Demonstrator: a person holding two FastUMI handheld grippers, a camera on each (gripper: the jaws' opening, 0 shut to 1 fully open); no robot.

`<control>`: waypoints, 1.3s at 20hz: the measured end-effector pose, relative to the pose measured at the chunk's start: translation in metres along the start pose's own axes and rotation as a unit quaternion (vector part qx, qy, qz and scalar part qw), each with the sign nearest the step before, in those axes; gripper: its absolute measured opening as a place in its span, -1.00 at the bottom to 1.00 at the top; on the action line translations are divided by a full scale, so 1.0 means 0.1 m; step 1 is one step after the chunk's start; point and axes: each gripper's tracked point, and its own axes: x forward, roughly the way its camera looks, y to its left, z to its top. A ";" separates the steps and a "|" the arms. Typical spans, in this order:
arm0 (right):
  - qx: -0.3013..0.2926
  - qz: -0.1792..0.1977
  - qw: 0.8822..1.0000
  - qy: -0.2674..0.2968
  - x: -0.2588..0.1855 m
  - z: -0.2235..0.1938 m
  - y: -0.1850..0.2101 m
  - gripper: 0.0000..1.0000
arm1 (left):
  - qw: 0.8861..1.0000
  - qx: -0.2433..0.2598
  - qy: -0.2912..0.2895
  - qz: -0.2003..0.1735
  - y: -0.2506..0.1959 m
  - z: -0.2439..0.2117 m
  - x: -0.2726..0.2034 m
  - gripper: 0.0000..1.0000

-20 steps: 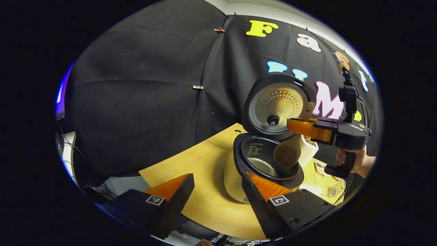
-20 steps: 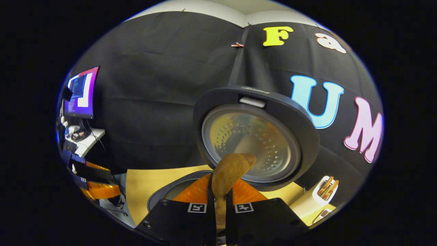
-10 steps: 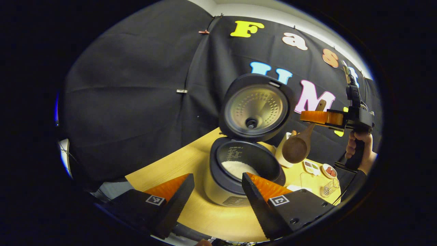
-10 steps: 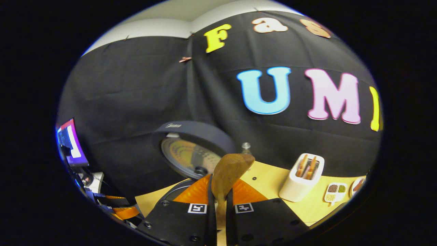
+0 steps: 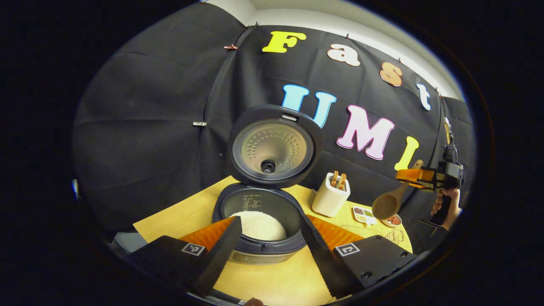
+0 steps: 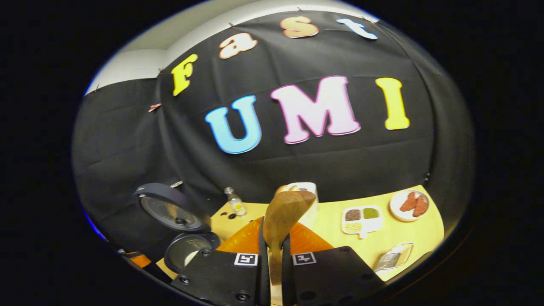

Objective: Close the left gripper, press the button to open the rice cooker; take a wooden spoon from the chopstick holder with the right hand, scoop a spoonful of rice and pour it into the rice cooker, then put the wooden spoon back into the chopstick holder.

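The left gripper view looked from low and close over the table [image 5: 272,284] at the open rice cooker [image 5: 259,225], facing the cloth wall. The right gripper view looked from farther right, higher, toward the same wall. The 2 views shared the rice cooker [image 6: 187,248] and chopstick holder [image 5: 330,197].

Pot mouth: uncovered, raised lid [image 5: 272,146] standing behind it.
Beside cooker [image 5: 259,225]: chopstick holder [image 5: 330,196] near, bare table [image 5: 272,284] in front.
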 end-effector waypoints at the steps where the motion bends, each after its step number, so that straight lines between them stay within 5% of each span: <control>1: 0.003 -0.018 1.000 -0.005 -0.06 0.03 -0.23 -0.71 | 1.000 0.000 0.000 0.001 -0.06 0.01 0.00 0.91; 7: 0.062 -0.112 0.992 -0.016 -0.39 0.03 -1.41 -0.71 | 1.000 0.016 0.001 0.022 -0.31 0.04 -0.03 0.91; 15: 0.147 -0.209 0.967 -0.018 -0.45 -0.24 -2.66 -0.71 | 0.996 0.028 -0.022 0.078 -0.47 0.28 -0.08 0.91; 26: 0.176 -0.259 0.949 0.037 -0.17 -1.13 -3.13 -0.70 | 0.981 0.048 -0.116 0.150 -0.32 0.99 0.01 0.90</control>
